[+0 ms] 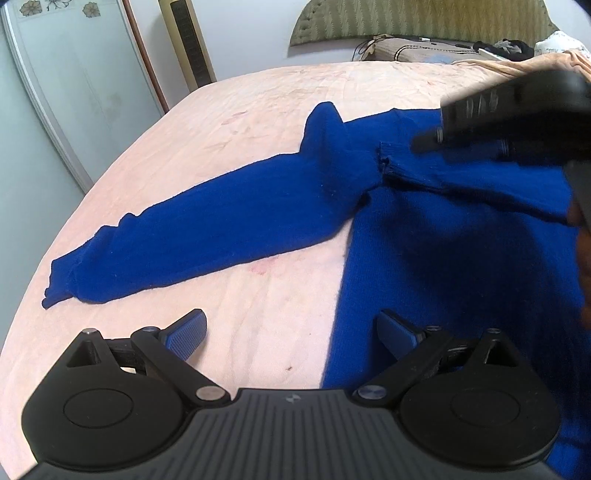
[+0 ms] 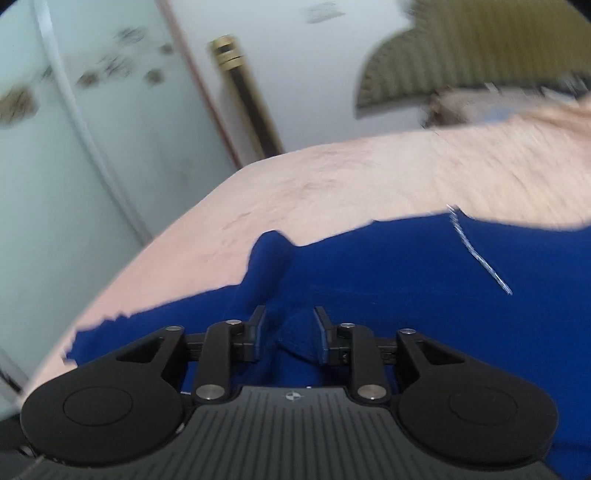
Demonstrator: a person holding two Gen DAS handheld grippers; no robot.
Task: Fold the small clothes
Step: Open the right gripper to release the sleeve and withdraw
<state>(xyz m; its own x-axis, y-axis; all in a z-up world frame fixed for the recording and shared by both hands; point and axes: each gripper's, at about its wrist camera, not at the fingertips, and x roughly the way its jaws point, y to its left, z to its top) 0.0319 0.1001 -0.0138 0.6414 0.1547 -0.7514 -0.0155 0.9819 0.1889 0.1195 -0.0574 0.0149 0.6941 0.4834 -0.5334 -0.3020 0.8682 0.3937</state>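
A blue knit sweater (image 1: 461, 236) lies on the pink bed sheet (image 1: 229, 110). Its left sleeve (image 1: 207, 236) stretches out flat to the left; the other sleeve is folded across the body. My left gripper (image 1: 291, 341) is open and empty, low over the sheet at the sweater's left side edge. My right gripper (image 2: 289, 332) shows in the left wrist view (image 1: 428, 142) over the folded sleeve. Its jaws are partly closed around a fold of the blue sweater (image 2: 295, 332). The right wrist view is blurred by motion.
A green padded headboard (image 1: 424, 22) and a pillow (image 1: 417, 50) with dark items stand at the bed's far end. A glass door (image 1: 74, 92) and a tall tan floor fan (image 1: 188, 44) stand left of the bed.
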